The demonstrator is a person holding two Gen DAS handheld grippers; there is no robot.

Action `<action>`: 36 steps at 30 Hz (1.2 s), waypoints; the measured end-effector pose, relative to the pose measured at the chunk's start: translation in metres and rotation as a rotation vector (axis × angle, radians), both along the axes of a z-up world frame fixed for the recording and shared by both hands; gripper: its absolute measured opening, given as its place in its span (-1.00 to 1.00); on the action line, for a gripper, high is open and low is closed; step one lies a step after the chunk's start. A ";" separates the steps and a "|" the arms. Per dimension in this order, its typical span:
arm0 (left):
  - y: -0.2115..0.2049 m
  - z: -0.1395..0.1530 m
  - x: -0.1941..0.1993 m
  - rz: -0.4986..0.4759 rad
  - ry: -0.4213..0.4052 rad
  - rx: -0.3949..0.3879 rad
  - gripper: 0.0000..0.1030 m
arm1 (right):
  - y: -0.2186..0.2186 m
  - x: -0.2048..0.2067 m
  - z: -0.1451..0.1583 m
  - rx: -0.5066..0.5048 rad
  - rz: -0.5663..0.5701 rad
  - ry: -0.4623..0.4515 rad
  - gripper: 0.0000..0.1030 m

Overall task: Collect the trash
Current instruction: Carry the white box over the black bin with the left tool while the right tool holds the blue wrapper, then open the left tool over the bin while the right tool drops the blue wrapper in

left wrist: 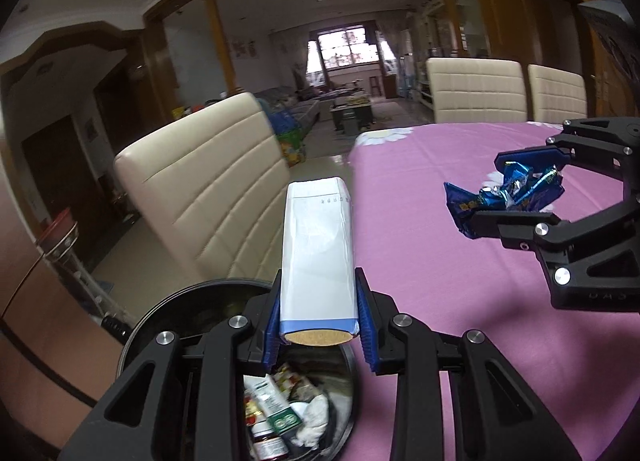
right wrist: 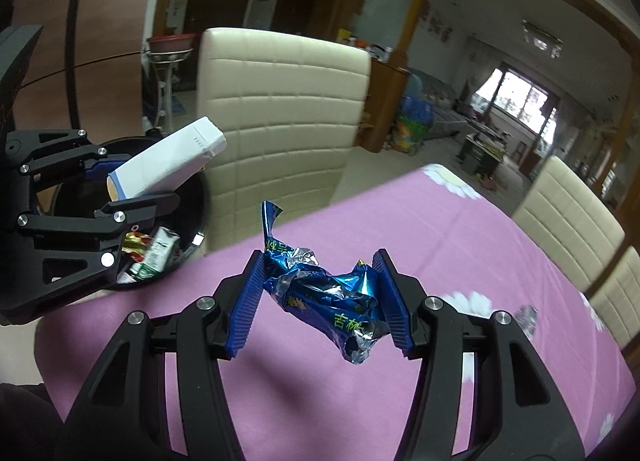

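White box [left wrist: 318,249] pinched by left gripper [left wrist: 320,321] above black bin [left wrist: 168,313], blue foil wrapper [right wrist: 328,293] clamped by right gripper [right wrist: 320,301] over pink tablecloth [right wrist: 460,245]

The pink tabletop [right wrist: 460,229] lies bare and open across its width. Beside its edge, the black bin [left wrist: 168,301] stands open-topped, partly filled with litter, hemmed by a cream chair [left wrist: 208,189] close behind.

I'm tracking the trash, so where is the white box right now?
The white box is clamped in the left gripper, held over the open black bin beside the pink table.
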State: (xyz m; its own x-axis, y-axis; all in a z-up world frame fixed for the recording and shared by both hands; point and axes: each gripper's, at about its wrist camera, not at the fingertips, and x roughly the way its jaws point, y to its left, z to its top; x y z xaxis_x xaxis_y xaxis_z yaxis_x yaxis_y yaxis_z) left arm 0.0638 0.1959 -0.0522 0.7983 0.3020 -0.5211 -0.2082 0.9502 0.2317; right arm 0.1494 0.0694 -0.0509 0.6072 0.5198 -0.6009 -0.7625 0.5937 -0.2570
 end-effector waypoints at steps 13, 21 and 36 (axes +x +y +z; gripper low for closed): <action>0.052 -0.015 -0.030 0.174 0.025 -0.037 -0.39 | 0.065 -0.021 -0.012 -0.019 0.127 0.058 0.09; 0.077 -0.020 -0.051 0.236 0.036 -0.158 0.42 | 0.091 -0.035 -0.013 -0.005 0.163 0.092 0.09; 0.110 -0.005 -0.093 0.445 -0.069 -0.142 0.69 | 0.118 -0.051 -0.011 0.012 0.208 0.136 0.22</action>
State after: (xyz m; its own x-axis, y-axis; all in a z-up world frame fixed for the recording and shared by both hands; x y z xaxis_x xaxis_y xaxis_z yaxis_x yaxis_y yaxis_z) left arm -0.0288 0.3058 -0.0572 0.6417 0.5521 -0.5323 -0.6129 0.7864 0.0768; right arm 0.0985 0.1870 -0.0622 0.4006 0.6328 -0.6626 -0.8956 0.4230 -0.1376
